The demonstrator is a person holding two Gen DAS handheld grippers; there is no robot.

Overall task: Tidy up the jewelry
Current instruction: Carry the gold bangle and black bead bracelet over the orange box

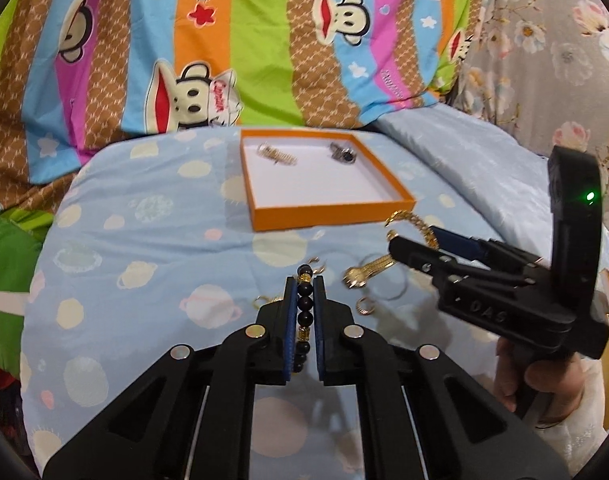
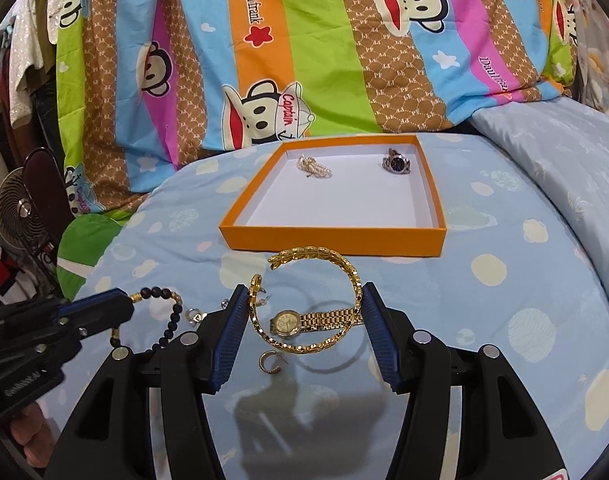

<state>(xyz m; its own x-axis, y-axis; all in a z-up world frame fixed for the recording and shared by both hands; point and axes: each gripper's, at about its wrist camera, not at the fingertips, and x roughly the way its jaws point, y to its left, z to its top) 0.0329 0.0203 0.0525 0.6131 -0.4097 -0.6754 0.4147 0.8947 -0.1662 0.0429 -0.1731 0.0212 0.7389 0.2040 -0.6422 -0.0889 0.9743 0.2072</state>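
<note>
My left gripper (image 1: 305,285) is shut on a black bead bracelet (image 1: 305,308) with gold spacers; it also shows in the right wrist view (image 2: 169,312). My right gripper (image 2: 306,300) is closed on the sides of a gold chain bangle (image 2: 304,304) and holds it above the bed; the bangle also shows in the left wrist view (image 1: 414,222). A gold watch (image 2: 304,320) lies below it. An orange tray (image 2: 332,238) farther back holds a pearl bracelet (image 2: 315,170) and a dark-faced watch (image 2: 396,165).
A gold hoop earring (image 2: 269,362), small earrings (image 2: 194,315) and thin rings (image 1: 400,286) lie on the blue planet-print bed sheet (image 1: 144,264). A striped monkey-print quilt (image 2: 304,40) is piled behind the tray. A fan (image 2: 18,212) stands at far left.
</note>
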